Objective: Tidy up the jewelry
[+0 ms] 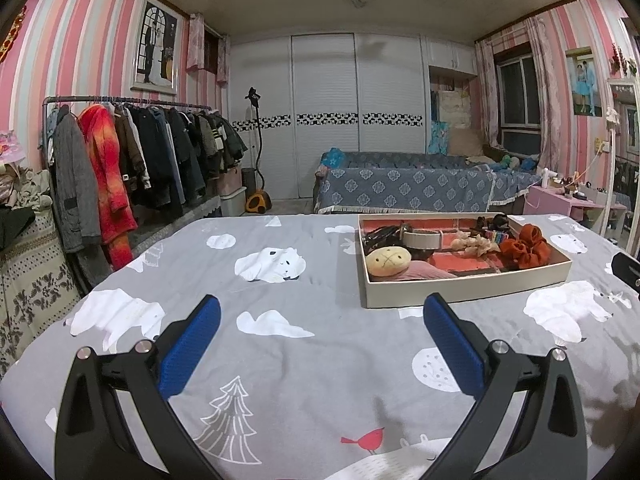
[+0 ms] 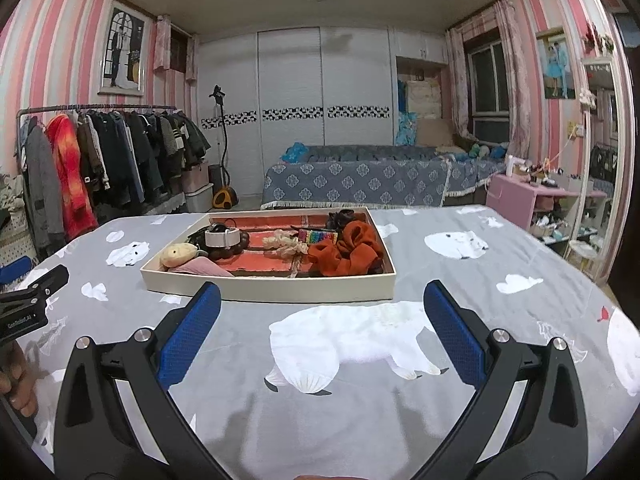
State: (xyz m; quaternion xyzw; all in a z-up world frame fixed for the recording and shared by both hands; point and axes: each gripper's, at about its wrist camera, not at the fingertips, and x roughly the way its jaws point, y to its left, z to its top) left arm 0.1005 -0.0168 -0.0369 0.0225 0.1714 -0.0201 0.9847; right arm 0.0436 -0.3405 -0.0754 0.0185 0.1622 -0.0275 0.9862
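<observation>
Tray (image 2: 276, 294) mid-bed (image 2: 500, 332): scrunchie (image 2: 348, 252), watch (image 2: 220, 237), beads, clips, all inside. Left gripper (image 1: 322, 322) and right gripper (image 2: 322, 310): fingers apart, empty. Either sorted or still awaiting sorting.

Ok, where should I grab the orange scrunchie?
Pinch a raised outer fold of the orange scrunchie, coming from above with the right gripper. It lies bunched in the tray's right end, close to the wall, so a side approach looks blocked.

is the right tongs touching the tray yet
Apart. The right wrist view shows grey bedsheet between the open right tongs and the tray.
</observation>
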